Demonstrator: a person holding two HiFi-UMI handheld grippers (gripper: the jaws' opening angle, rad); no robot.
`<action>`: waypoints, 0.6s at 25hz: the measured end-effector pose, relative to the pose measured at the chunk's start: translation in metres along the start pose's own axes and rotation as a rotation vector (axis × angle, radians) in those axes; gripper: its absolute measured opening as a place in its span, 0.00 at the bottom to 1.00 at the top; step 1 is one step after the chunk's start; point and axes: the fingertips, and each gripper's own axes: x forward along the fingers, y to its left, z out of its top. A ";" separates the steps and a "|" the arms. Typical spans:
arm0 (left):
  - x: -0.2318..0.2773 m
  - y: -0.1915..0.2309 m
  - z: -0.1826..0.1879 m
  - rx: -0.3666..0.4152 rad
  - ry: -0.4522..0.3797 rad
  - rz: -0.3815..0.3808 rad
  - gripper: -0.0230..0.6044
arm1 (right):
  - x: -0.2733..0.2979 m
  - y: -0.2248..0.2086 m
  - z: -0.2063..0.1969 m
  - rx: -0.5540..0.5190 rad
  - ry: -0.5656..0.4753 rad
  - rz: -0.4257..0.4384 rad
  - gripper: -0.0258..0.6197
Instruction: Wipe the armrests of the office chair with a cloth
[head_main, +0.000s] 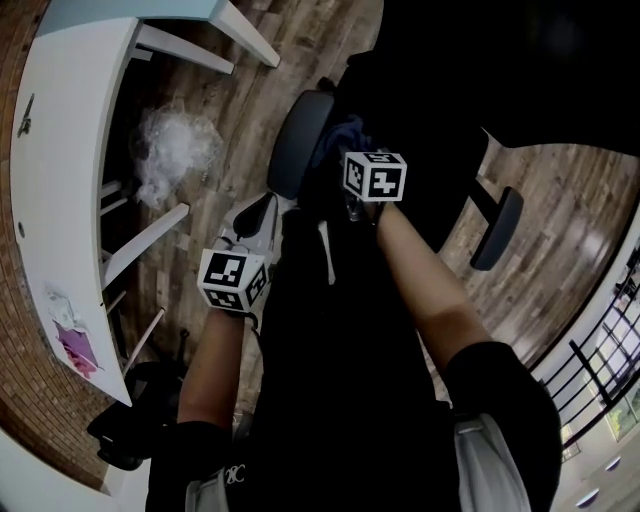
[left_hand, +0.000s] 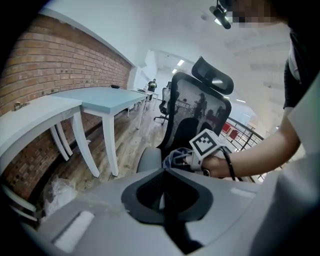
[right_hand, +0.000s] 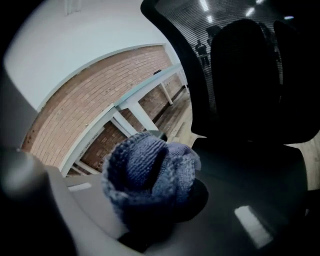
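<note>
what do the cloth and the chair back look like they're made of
The cloth: blue knitted yarn, soft and matte; ribbed stitch rows show. The chair back: thin black mesh in a dark frame, probably synthetic; the room behind shows through it.

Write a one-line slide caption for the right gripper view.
Blue knitted cloth bunched in the right tool, facing the black office chair.

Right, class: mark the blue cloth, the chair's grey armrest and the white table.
cloth (right_hand: 137, 170), right gripper view, middle of the knitted bunch.
grey armrest (head_main: 297, 143), head view, middle of its pad.
white table (head_main: 65, 180), head view, bare tabletop.
</note>
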 end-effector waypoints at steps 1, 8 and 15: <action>0.000 0.000 -0.001 -0.005 -0.001 0.003 0.04 | 0.002 -0.007 0.013 -0.001 -0.013 -0.016 0.13; -0.008 0.005 -0.005 -0.028 -0.015 0.023 0.04 | 0.020 -0.020 0.072 -0.092 -0.048 -0.030 0.13; -0.020 0.021 -0.008 -0.063 -0.038 0.043 0.04 | 0.033 -0.014 0.101 -0.161 -0.048 -0.054 0.13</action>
